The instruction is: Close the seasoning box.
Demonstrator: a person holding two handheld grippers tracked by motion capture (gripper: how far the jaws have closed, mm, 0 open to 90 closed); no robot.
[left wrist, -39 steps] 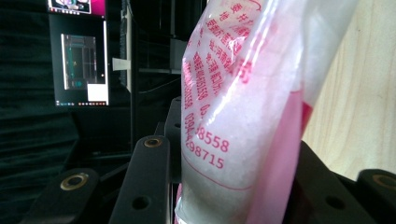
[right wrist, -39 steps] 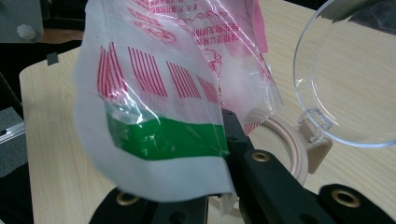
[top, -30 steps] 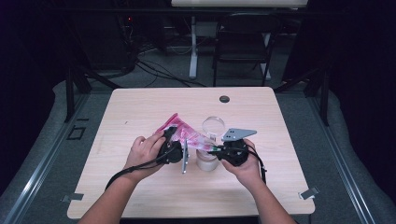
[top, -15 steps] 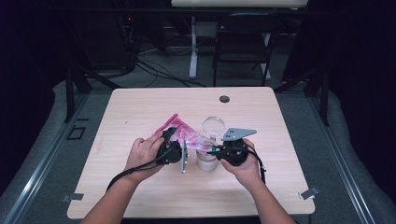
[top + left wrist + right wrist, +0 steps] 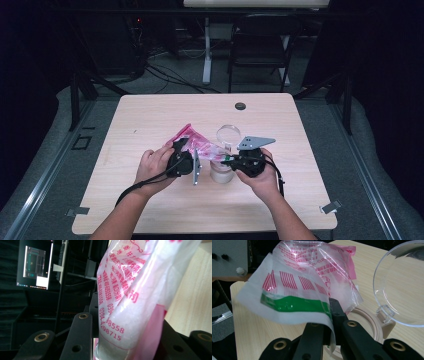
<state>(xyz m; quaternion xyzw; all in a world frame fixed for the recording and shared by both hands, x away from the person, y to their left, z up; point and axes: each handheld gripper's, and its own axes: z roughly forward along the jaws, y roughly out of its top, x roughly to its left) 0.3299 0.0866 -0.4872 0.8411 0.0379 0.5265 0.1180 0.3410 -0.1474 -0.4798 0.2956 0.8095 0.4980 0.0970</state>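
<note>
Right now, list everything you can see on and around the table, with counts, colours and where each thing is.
Bag: one, clear plastic with pink print and a green strip, held between both grippers over the jar.
Jar: one, clear with a beige rim, table centre, hinged clear lid open.
Table: one, light wood.
Round cap: one, dark, far table edge.
Chair: one, black, behind the table.
Left gripper: one, black, clamped on the bag's bottom.
Right gripper: one, black, pinching the bag's top edge.

Folding chair [image 5: 260,47] behind table [image 5: 150,115]
</note>
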